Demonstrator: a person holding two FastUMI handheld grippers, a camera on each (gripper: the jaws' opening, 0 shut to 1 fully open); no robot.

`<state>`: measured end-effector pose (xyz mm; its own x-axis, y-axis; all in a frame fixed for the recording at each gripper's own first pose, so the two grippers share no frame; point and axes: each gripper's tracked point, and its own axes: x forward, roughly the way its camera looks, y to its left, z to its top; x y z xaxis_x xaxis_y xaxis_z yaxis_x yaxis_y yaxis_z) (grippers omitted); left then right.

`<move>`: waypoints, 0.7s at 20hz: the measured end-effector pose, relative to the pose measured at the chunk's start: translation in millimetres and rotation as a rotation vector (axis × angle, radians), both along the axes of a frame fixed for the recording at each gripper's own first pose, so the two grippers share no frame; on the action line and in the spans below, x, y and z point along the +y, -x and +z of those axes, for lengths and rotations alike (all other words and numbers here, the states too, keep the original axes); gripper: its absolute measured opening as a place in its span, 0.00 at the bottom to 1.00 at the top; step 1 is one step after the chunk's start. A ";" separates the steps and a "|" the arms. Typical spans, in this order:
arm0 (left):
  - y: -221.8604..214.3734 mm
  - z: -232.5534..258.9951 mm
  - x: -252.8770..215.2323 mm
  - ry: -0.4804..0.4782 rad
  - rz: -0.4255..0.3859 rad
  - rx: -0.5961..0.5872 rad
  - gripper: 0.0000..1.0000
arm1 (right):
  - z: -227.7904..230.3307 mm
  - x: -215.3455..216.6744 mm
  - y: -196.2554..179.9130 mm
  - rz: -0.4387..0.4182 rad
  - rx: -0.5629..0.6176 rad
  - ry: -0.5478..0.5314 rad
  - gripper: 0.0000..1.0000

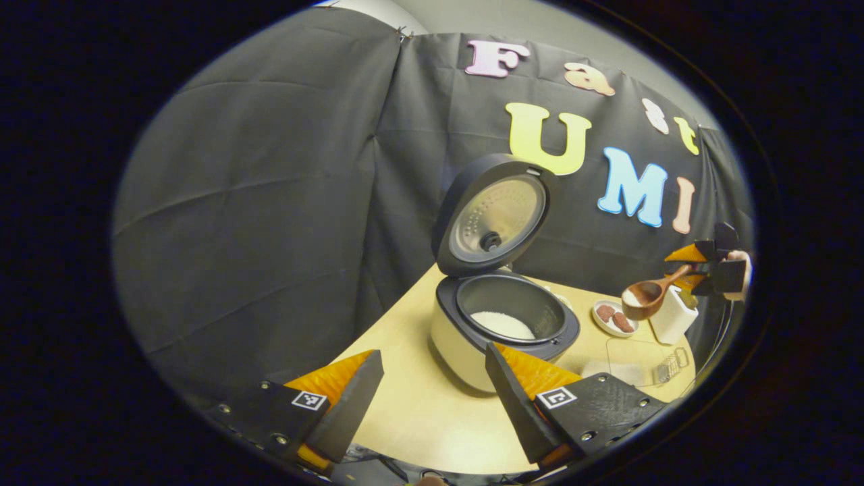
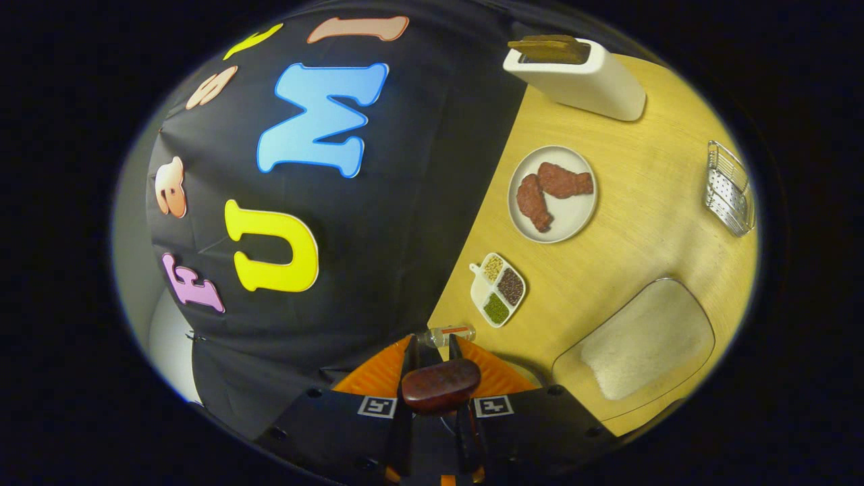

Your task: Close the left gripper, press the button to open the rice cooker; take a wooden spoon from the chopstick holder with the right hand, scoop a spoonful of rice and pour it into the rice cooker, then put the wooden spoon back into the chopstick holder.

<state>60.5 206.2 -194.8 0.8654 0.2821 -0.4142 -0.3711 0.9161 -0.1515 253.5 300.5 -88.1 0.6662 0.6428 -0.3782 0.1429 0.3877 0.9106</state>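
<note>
bench (image 1: pixel 418 412): tan top, carries everything
rice cooker (image 1: pixel 466 337): lid up, white rice in the pot, centre of bench
rice tray (image 2: pixel 634 344): clear, near right edge
chopstick holder (image 1: pixel 671 317): white, far right, beside plate (image 1: pixel 611 327) with two brown pieces
wooden spoon (image 1: pixel 644 297): rice in bowl, held above plate, right of cooker
left tool (image 1: pixel 432 385): wide, holding nothing, near side of cooker
right tool (image 2: pixel 432 354): clamped on spoon handle

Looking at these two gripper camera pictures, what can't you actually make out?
- Right gripper view: the brown wooden spoon shows its handle end; the right gripper hides the bowl.
- Left gripper view: the cream rice cooker front is behind the left gripper.
</note>
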 end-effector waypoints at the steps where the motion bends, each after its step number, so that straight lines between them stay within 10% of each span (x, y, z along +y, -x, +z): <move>1: -0.1 2.4 3.5 -0.003 0.006 -0.004 0.97 | 5.0 14.7 -1.5 0.023 -0.010 -0.005 0.28; 14: 26.6 -8.0 54.7 0.002 0.128 0.008 0.97 | 8.6 181.0 3.3 0.312 -0.112 0.119 0.23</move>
<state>33.9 260.9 -202.7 0.8193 0.3888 -0.4214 -0.4859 0.8610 -0.1503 250.3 481.5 -79.5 0.4859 0.7780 -0.3983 -0.0976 0.5012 0.8598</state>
